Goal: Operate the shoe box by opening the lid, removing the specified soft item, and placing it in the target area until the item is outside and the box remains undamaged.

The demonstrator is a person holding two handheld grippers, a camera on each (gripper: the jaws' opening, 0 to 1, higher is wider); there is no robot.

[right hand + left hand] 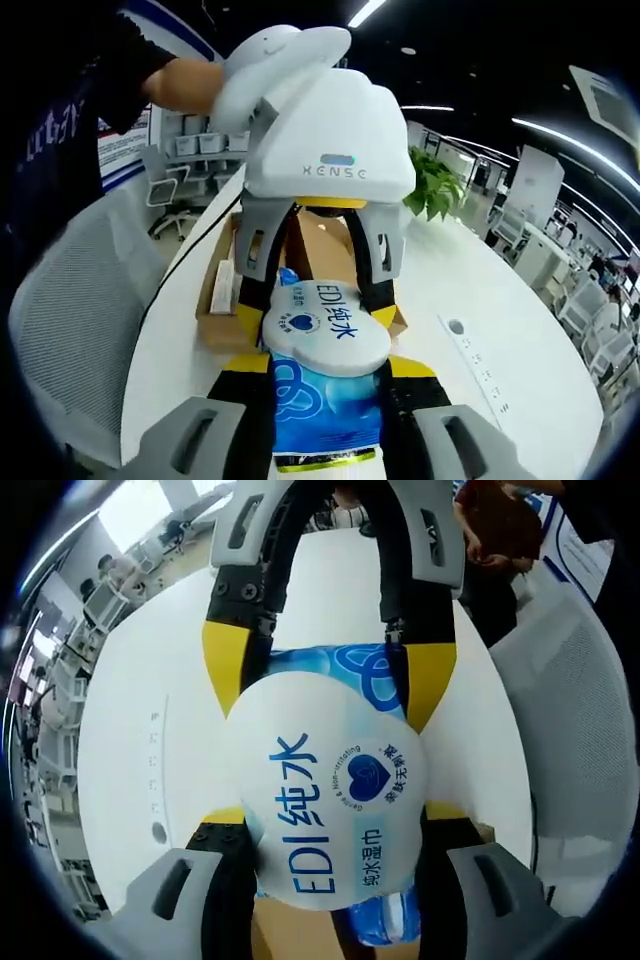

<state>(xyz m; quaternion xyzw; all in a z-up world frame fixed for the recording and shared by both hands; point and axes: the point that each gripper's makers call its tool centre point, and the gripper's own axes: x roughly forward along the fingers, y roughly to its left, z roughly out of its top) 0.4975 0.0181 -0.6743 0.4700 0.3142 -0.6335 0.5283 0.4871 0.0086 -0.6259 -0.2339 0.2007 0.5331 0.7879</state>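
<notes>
Wipes pack [325, 385], blue-white, white lid: pinched by left claw [335, 830] and right claw [325, 400].

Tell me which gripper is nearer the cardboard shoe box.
Left. The left gripper hangs directly over the shoe box, shut on one end of the wet wipes pack. The right gripper grips the other end, farther from the box.

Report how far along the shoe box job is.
Done: the blue-and-white wet wipes pack is out, above the open brown cardboard shoe box. In hand: left gripper and right gripper both clamp the pack. Left: setting it on the white table.
</notes>
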